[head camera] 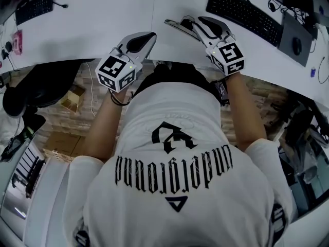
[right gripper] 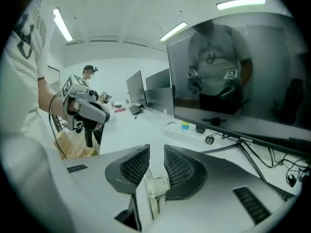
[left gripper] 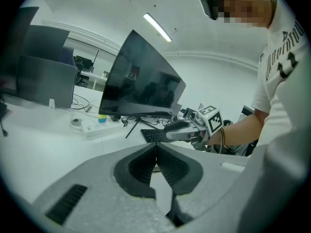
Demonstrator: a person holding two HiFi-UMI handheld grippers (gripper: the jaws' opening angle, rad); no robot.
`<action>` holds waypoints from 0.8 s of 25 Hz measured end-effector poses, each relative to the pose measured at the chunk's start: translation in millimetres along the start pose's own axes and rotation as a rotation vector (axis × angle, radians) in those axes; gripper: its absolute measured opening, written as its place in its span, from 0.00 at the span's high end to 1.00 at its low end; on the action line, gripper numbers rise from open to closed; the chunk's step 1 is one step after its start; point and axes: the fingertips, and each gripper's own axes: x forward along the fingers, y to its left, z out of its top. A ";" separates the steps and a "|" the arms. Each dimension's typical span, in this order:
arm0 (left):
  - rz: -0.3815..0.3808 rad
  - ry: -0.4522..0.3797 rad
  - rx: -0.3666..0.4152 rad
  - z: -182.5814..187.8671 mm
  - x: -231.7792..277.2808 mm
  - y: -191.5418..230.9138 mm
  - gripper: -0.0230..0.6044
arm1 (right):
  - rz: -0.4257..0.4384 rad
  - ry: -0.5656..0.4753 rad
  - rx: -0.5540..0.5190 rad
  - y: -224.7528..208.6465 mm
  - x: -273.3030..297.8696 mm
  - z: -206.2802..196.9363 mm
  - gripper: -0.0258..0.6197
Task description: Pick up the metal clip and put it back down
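The metal clip (right gripper: pixel 156 186), small and shiny, sits in the narrow gap between the dark ribbed pads of my right gripper (right gripper: pixel 156 152), which is shut on it. In the head view the right gripper (head camera: pixel 177 24) reaches left over the white desk (head camera: pixel 92 30), and the clip is too small to make out there. My left gripper (left gripper: pixel 156 148) is shut with its pads touching at the tip and nothing between them. It hangs at the desk's near edge (head camera: pixel 146 39), apart from the right one. Each gripper shows in the other's view: the right gripper (left gripper: pixel 187 130) and the left gripper (right gripper: pixel 90 110).
A black keyboard (head camera: pixel 244 14) and a mouse (head camera: pixel 297 45) lie at the desk's far right, and another keyboard (head camera: pixel 33 6) at the far left. A dark monitor (left gripper: pixel 141 86) stands behind a white power strip (left gripper: pixel 95 126). A second person (right gripper: pixel 89 73) stands far off.
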 end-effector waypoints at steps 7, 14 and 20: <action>-0.008 -0.089 0.055 32.2 -45.2 -14.1 0.94 | -0.046 -0.070 -0.051 35.8 -35.4 47.4 0.84; -0.010 -0.182 0.109 66.9 -83.9 -34.5 0.94 | -0.078 -0.155 -0.098 63.6 -73.0 95.4 0.85; -0.002 -0.274 0.098 97.6 -115.5 -51.5 0.94 | -0.067 -0.221 -0.143 92.7 -98.4 131.7 0.87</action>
